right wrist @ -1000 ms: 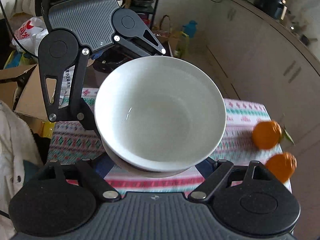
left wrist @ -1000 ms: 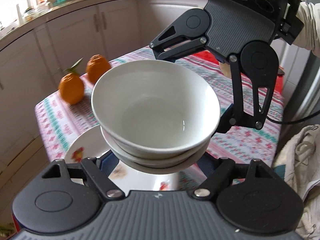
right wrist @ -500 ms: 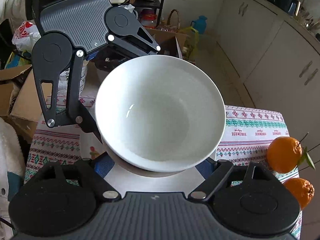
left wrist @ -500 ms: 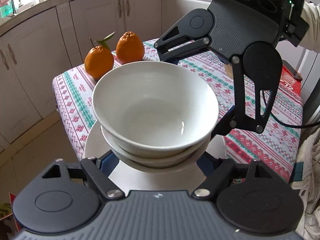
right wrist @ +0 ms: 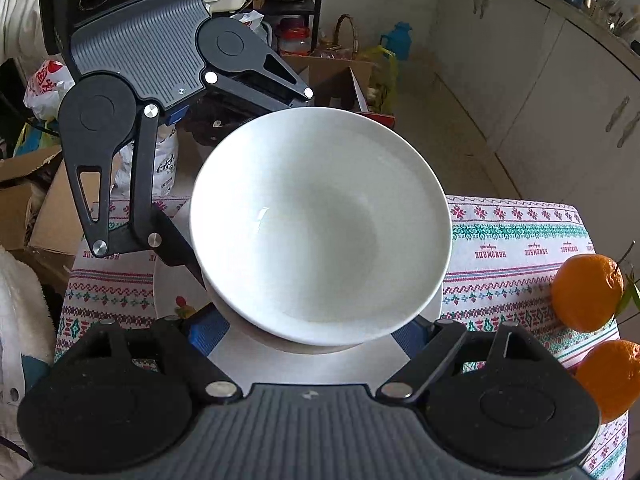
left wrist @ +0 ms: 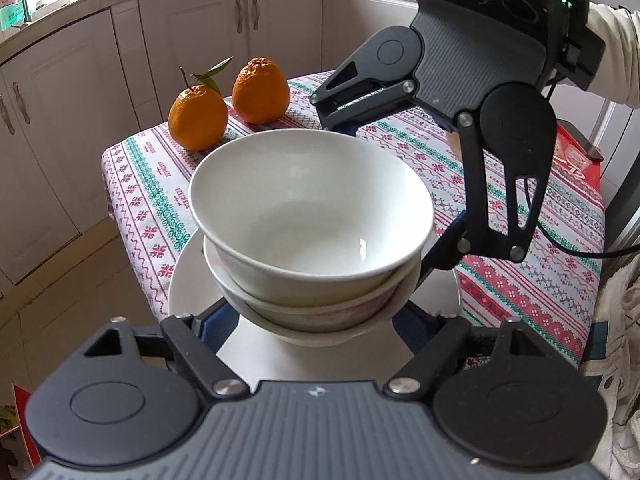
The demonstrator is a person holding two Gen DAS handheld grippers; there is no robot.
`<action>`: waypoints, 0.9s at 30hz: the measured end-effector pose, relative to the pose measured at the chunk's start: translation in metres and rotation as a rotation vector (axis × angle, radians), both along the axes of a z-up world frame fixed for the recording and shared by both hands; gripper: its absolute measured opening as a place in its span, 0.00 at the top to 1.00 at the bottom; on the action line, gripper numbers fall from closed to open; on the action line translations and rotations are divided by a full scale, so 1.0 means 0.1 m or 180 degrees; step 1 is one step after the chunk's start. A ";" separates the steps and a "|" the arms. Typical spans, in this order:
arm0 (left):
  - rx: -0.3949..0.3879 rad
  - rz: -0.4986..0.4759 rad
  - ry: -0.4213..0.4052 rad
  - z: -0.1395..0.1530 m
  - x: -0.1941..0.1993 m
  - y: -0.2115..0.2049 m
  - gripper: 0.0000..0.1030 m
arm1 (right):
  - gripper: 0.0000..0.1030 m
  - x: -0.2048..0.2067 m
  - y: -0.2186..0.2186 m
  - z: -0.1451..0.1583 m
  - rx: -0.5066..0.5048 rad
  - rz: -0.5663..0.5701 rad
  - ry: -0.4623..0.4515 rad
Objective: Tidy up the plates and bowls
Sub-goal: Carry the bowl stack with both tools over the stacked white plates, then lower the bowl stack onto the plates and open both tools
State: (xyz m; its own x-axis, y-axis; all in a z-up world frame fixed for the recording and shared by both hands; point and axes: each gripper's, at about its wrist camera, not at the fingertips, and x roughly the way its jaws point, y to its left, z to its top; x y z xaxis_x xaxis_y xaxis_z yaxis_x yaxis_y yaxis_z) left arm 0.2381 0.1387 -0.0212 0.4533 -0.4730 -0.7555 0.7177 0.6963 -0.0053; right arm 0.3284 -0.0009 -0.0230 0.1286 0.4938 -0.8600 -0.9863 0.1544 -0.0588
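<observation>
The bowls are plain white, the plate under them white with small red and green motifs. The tablecloth has red, green and white bands; two oranges are bright orange. The cabinets are cream.
</observation>
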 end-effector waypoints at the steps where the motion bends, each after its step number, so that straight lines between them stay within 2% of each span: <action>1: 0.0000 0.0001 -0.0007 0.00 -0.01 0.00 0.19 | 0.13 -0.01 0.00 0.00 -0.0002 -0.0006 -0.0005; 4: -0.0004 0.0016 -0.0023 -0.01 -0.02 0.00 0.19 | 0.10 -0.04 0.00 0.00 -0.0006 -0.0018 -0.0027; 6: -0.0035 0.0058 -0.0010 0.01 -0.03 0.02 0.14 | 0.03 -0.09 -0.01 0.00 -0.0021 -0.0021 -0.0062; 9: -0.0005 0.0121 -0.0059 0.04 -0.11 0.03 0.10 | 0.03 -0.16 -0.04 0.01 -0.0045 -0.0049 -0.0084; 14: 0.0068 0.0287 -0.0272 0.10 -0.36 0.03 0.09 | 0.03 -0.30 -0.20 0.06 -0.0048 -0.0341 -0.0169; 17: 0.0023 0.0454 -0.0487 0.18 -0.60 0.01 0.03 | 0.02 -0.47 -0.33 0.12 -0.0067 -0.0694 -0.0322; 19: -0.0055 0.0587 -0.0632 0.24 -0.76 -0.02 0.02 | 0.02 -0.63 -0.42 0.16 -0.0033 -0.0966 -0.0445; 23: -0.0181 0.1019 -0.0831 0.32 -1.08 -0.14 0.00 | 0.00 -0.93 -0.68 0.28 0.0174 -0.1708 -0.0459; 25: -0.0327 0.1234 -0.0886 0.36 -1.22 -0.20 0.01 | 0.00 -1.08 -0.82 0.32 0.0270 -0.2115 -0.0418; 27: -0.0335 0.1467 -0.0909 0.37 -1.36 -0.33 0.01 | 0.00 -1.25 -0.95 0.33 0.0379 -0.2533 -0.0402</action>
